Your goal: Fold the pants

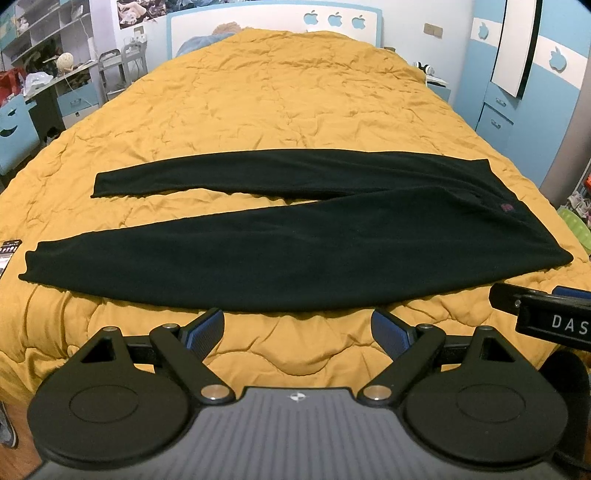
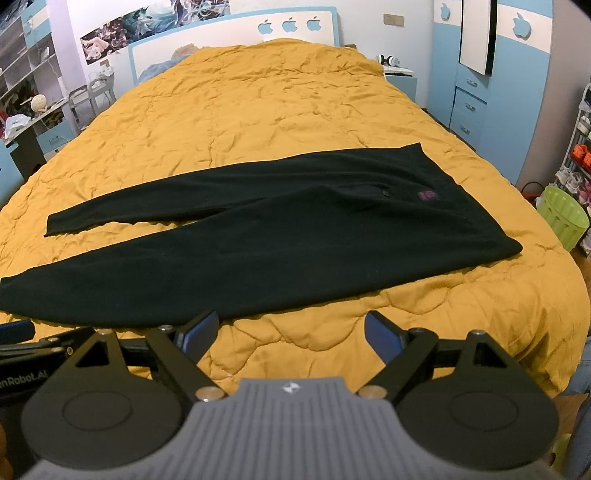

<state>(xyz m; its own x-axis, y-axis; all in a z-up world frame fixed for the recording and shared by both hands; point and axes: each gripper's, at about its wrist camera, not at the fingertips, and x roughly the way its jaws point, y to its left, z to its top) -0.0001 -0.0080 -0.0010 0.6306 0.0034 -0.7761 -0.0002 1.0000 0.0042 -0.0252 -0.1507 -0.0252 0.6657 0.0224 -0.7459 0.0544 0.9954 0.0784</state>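
Observation:
Black pants [image 1: 295,240] lie flat across the yellow quilt [image 1: 280,110], waistband at the right with a small red label [image 1: 506,208], both legs spread apart toward the left. In the right wrist view the same pants [image 2: 295,236] show the label [image 2: 426,195] near the waist. My left gripper [image 1: 297,328] hovers open just short of the near leg's edge, nothing between its blue pads. My right gripper [image 2: 291,330] is also open, close to the near edge of the pants and holding nothing. Part of the right gripper [image 1: 546,314] shows at the left view's right edge.
A blue and white headboard [image 1: 273,26] stands at the far end. Shelves and a desk [image 1: 44,81] line the left wall, and blue drawers [image 2: 469,107] the right. A green basket [image 2: 561,216] sits on the floor by the bed's right side. A dark flat item [image 1: 9,251] lies at the left bed edge.

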